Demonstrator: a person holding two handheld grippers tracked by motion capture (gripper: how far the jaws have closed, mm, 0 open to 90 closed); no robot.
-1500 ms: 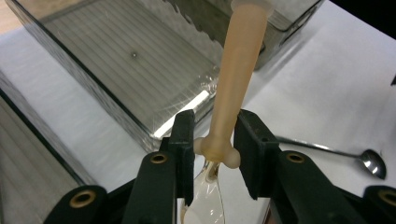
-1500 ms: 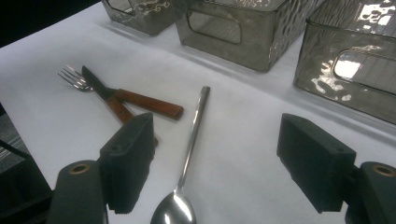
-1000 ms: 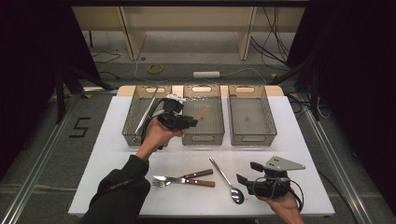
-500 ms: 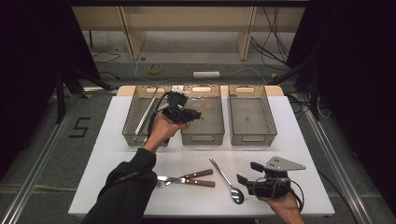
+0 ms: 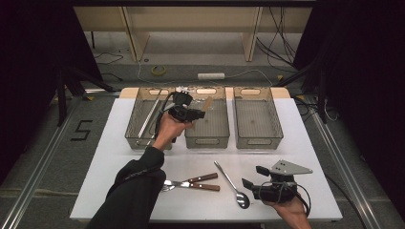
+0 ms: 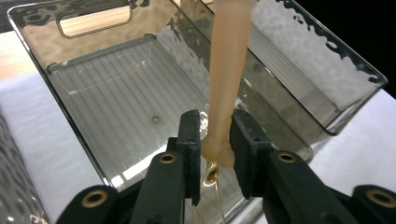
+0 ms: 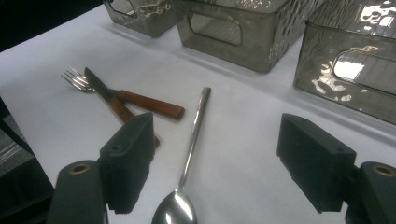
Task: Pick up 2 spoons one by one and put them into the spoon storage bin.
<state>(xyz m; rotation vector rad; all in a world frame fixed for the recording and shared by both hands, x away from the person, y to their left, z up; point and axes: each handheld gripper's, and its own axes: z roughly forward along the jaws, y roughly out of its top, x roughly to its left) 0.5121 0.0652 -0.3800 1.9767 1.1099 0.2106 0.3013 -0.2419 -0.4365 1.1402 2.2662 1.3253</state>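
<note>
We see a white table (image 5: pixel 119 171) carrying three smoky clear bins in a far row: left bin (image 5: pixel 138 125), middle bin (image 5: pixel 215 129), right bin (image 5: pixel 260 126). Nearer lie a wooden-handled fork (image 5: pixel 191 180) and knife (image 5: pixel 198 186), touching, with a steel spoon (image 5: pixel 231 183) just right.

The person is wearing a dark long sleeve (image 5: pixel 131 191) on the left arm. Both grippers are showing black bodies, brass-coloured pivot rings and black cables; the right gripper (image 5: pixel 253 177) is carrying a grey three-cornered plate (image 5: pixel 289 168).
</note>
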